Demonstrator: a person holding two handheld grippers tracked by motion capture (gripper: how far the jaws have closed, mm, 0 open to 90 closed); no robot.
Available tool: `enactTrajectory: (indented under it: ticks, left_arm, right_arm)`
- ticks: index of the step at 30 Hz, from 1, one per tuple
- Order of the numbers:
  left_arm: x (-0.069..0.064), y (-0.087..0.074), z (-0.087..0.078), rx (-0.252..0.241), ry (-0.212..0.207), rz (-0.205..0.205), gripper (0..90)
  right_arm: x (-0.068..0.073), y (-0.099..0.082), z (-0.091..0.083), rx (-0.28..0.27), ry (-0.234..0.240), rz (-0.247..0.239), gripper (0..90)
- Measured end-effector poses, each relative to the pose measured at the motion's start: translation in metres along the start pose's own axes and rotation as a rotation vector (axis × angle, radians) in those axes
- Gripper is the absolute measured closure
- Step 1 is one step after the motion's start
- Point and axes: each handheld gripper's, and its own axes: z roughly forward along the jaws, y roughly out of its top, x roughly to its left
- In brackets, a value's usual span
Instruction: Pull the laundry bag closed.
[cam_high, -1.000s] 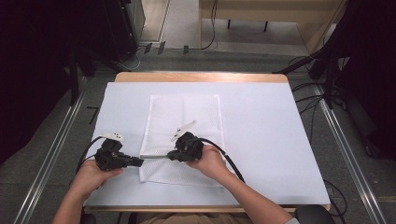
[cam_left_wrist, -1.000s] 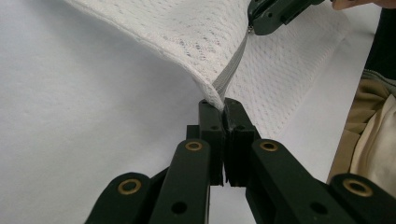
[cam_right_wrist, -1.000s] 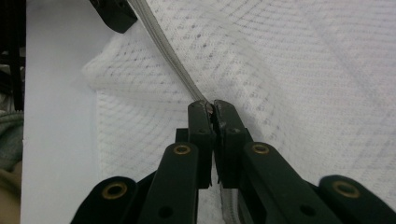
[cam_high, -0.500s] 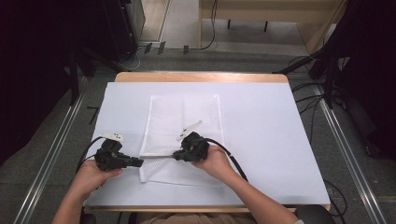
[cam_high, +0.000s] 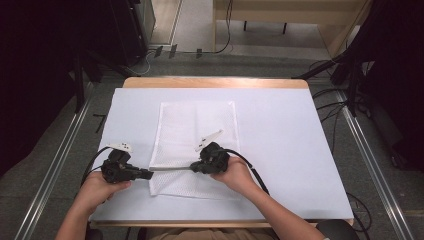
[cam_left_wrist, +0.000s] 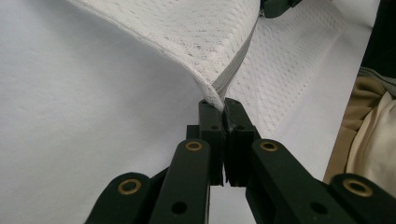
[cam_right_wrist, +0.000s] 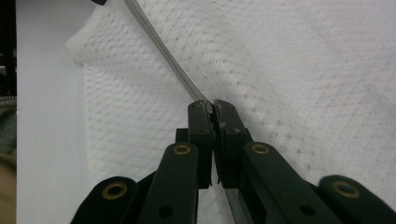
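Observation:
A white mesh bag (cam_high: 197, 125) lies flat on the white-covered table, its near edge carrying a grey zipper (cam_high: 170, 169). My left gripper (cam_high: 150, 174) is shut on the bag's near-left corner at the zipper's end (cam_left_wrist: 219, 105), and the mesh (cam_left_wrist: 196, 28) rises from it in a fold. My right gripper (cam_high: 192, 167) is shut on the zipper where the grey tape (cam_right_wrist: 159, 44) meets its fingertips (cam_right_wrist: 211, 106). Between the two grippers the zipper tape (cam_left_wrist: 238, 65) is stretched straight. Mesh (cam_right_wrist: 303, 70) lies beneath the right jaws.
The white sheet (cam_high: 280, 150) covers nearly the whole table, with a wooden edge (cam_high: 215, 82) at the far side. Dark equipment stands at the left and cables (cam_high: 345, 105) run along the floor at the right. The person's beige clothing (cam_left_wrist: 369, 135) is close to the near edge.
My right gripper has slid a little to the right along the zipper, so the stretched length of tape between the grippers is longer. The left gripper has stayed put.

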Motion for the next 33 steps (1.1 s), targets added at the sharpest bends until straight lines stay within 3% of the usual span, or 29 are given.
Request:
enactTrajectory:
  ticks: [33]
  left_arm:
    - [0.002, -0.003, -0.001, 0.007, -0.005, -0.005, 88.9]
  right_arm:
    - [-0.009, -0.018, -0.016, 0.016, -0.021, 0.02, 88.0]
